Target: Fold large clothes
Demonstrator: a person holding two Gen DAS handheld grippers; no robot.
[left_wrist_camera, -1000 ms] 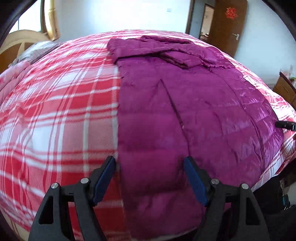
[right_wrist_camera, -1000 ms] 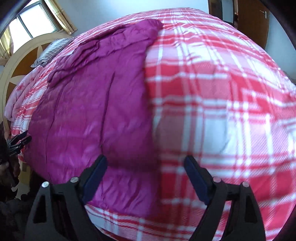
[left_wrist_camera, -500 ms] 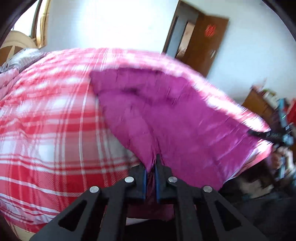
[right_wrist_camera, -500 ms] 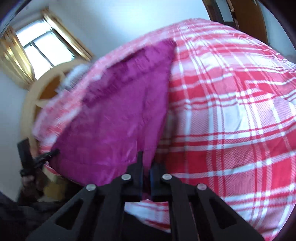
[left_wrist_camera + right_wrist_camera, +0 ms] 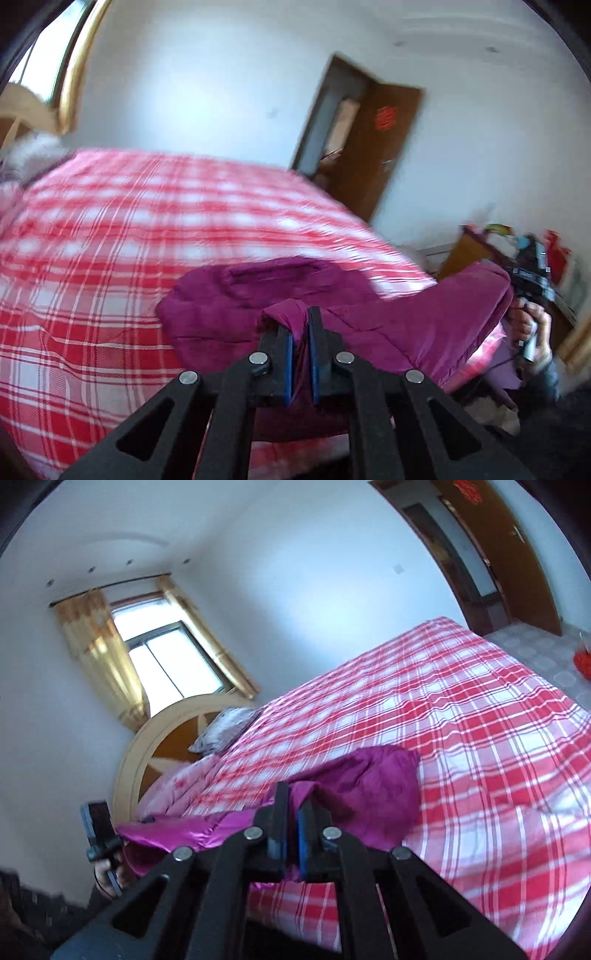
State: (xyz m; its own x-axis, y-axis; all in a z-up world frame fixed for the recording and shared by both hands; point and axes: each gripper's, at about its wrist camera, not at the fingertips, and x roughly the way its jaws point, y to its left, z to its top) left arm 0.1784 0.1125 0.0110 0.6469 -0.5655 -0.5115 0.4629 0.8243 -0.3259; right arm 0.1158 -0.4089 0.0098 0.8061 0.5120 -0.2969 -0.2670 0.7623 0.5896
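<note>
A magenta puffer jacket [image 5: 406, 325] lies on the red-and-white plaid bed [image 5: 147, 229], its near hem lifted off the cover. My left gripper [image 5: 301, 332] is shut on the hem's left corner. My right gripper [image 5: 293, 819] is shut on the hem's other corner of the jacket [image 5: 362, 779]. The lifted hem hangs between the two grippers above the bed's near edge. The rest of the jacket bunches behind the fingers; its collar end is hidden. The right gripper also shows in the left wrist view [image 5: 532, 280], held in a hand.
A wooden headboard [image 5: 147, 753] and a pillow [image 5: 221, 731] stand at the bed's head under a curtained window [image 5: 166, 661]. A brown door [image 5: 373, 147] is at the far side. A cluttered wooden cabinet [image 5: 476, 251] stands beside the bed's foot.
Both grippers shut on the jacket's near hem, then rose and carried it up and forward. The jacket, flat a second ago, now folds over itself with much more bare bedcover showing.
</note>
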